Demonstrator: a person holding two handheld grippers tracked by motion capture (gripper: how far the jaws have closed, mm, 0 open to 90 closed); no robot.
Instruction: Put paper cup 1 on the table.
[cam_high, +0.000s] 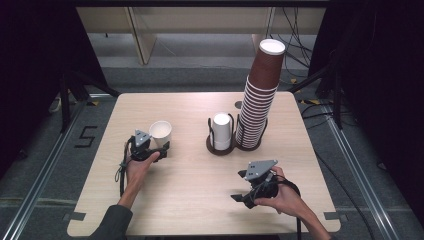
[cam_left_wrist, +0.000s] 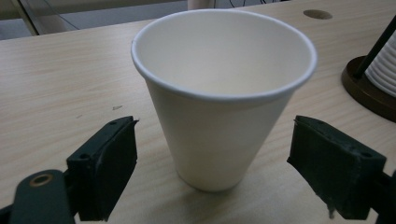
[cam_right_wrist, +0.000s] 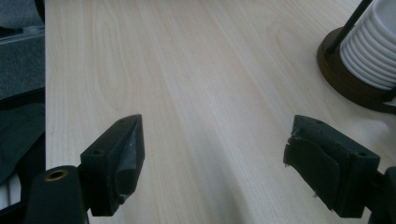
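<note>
A single white paper cup (cam_high: 160, 132) stands upright and empty on the left part of the wooden table (cam_high: 190, 185). My left gripper (cam_high: 162, 149) sits just in front of it, held low by a hand. In the left gripper view the cup (cam_left_wrist: 219, 107) stands between the two black jaws, which are spread wide of its walls with a gap on each side; the left gripper (cam_left_wrist: 215, 140) is open. My right gripper (cam_high: 239, 186) hovers over the front right of the table, and in its own view the right gripper (cam_right_wrist: 215, 140) is open over bare wood.
A dark round holder with a short stack of upside-down white cups (cam_high: 221, 132) stands mid-table. Beside it on the right rises a tall leaning stack of brown cups (cam_high: 260, 95). A small hole (cam_high: 238, 105) lies behind them. Floor rails run along both sides.
</note>
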